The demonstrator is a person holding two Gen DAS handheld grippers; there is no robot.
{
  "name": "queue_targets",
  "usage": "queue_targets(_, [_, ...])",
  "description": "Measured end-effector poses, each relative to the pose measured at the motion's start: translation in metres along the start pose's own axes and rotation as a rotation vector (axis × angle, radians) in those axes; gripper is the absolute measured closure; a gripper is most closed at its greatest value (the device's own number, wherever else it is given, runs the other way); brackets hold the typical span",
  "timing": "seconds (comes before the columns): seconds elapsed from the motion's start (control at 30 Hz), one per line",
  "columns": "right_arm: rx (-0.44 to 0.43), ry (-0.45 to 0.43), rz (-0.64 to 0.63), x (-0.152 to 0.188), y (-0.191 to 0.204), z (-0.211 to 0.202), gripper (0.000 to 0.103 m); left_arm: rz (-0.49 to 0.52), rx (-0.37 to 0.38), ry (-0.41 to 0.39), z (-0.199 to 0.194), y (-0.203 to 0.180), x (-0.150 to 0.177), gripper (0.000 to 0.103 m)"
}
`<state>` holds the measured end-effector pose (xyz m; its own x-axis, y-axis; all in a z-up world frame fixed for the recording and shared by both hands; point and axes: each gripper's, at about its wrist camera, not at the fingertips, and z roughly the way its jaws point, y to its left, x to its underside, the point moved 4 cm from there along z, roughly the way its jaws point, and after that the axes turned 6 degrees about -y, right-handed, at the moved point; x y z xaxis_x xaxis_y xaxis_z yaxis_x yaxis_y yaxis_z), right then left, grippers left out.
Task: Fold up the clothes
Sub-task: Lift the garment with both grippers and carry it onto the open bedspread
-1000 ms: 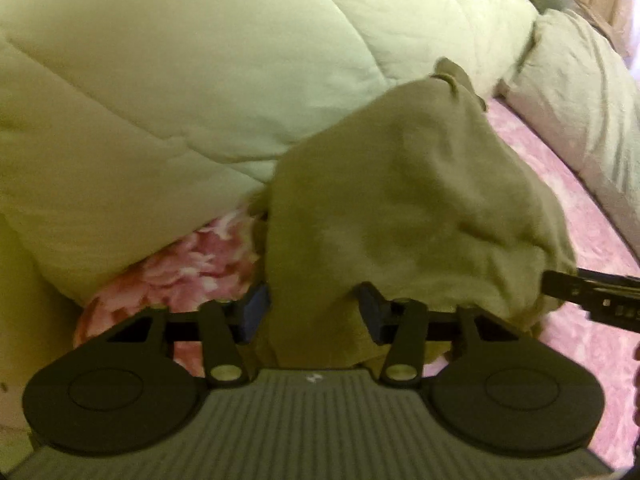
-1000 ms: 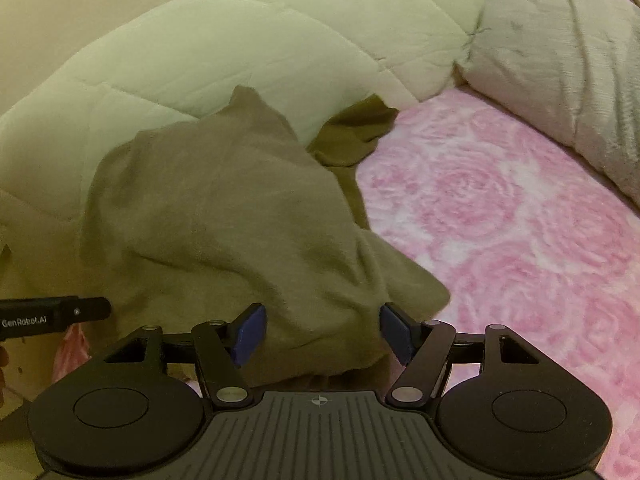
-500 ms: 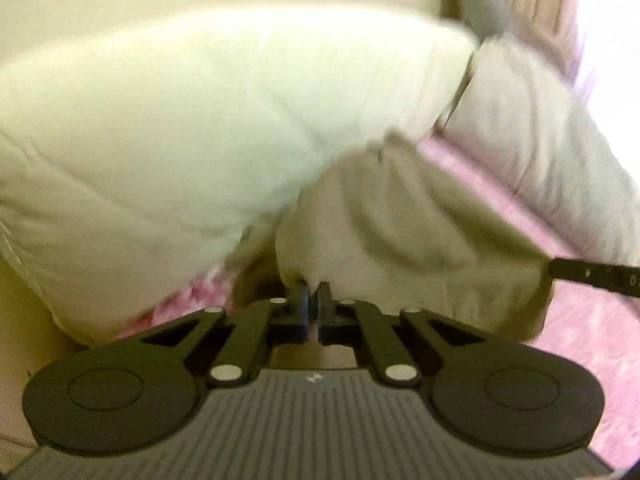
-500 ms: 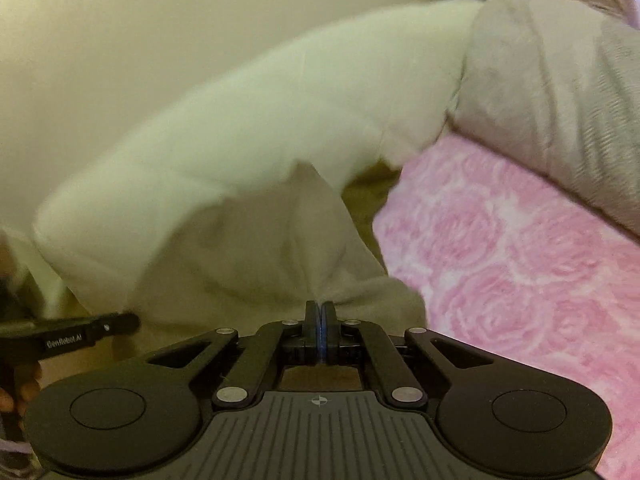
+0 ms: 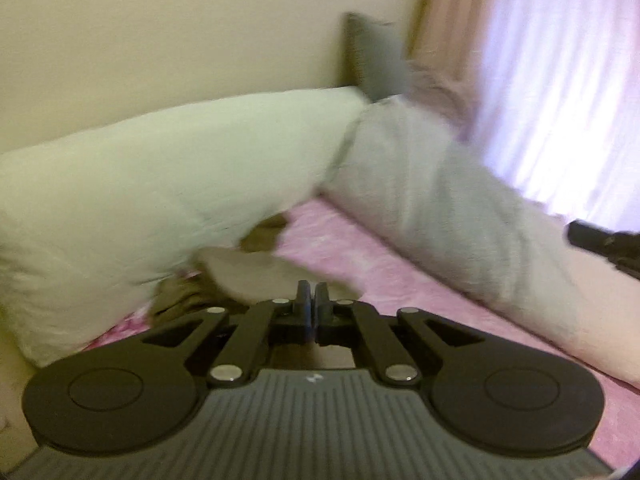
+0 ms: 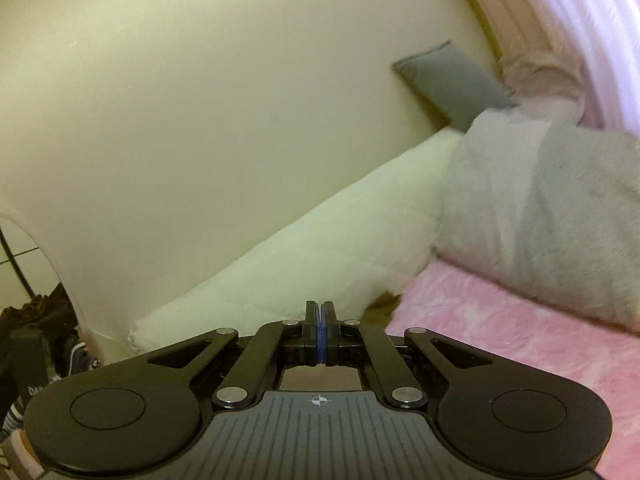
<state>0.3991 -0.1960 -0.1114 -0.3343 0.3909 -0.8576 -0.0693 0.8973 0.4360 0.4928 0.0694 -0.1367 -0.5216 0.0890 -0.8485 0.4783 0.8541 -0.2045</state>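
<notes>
While lifted at its near edge, olive-brown soft cotton garment [image 5: 256, 276] trails forward and down onto the pink rose-patterned bed sheet [image 5: 360, 248], blurred by motion, far end bunched against the pale green quilted duvet [image 5: 160, 184]. Clamped on that near edge: left hand-held gripper [image 5: 311, 308], jaws pressed together with cloth between. Right hand-held gripper [image 6: 321, 328] likewise drawn together, blue pads touching; cloth between them cannot be made out, only a brownish patch below the jaws, so a hold there is likely but not certain. Only a small olive scrap [image 6: 384, 306] showing in the right view, at the duvet's foot.

Judged light, limp and non-fragile; will sag and swing, stretch under pull, slip little. Best taken at two corners or a hem, well apart, to spread flat.

Further out: grey textured pillow [image 5: 440, 200] lying along the sheet, dark grey cushion [image 6: 452, 84] against the cream wall [image 6: 200, 100], pink curtain [image 5: 560, 60] bright at right.
</notes>
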Motion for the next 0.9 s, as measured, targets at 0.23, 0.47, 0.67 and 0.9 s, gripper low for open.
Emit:
queue_targets(0.23, [0.151,0.177,-0.192,0.064,0.003,-0.026,0.095,0.091,0.021,0.034,-0.013,-0.053,0.015,0.103])
queue_targets(0.47, [0.163,0.456,-0.177,0.188,-0.011,0.0,0.018,-0.012,-0.094,0.271,-0.01,-0.014,0.107,0.1])
queue_targets(0.67, [0.206,0.585,0.175,0.262,-0.054,0.049,0.018,-0.077,-0.166,0.35,-0.013,0.031,0.145,0.099])
queue_targets(0.9, [0.207,0.535,0.261,0.31,-0.051,0.113,0.018,-0.109,-0.184,0.372,0.014,0.065,0.144,0.096])
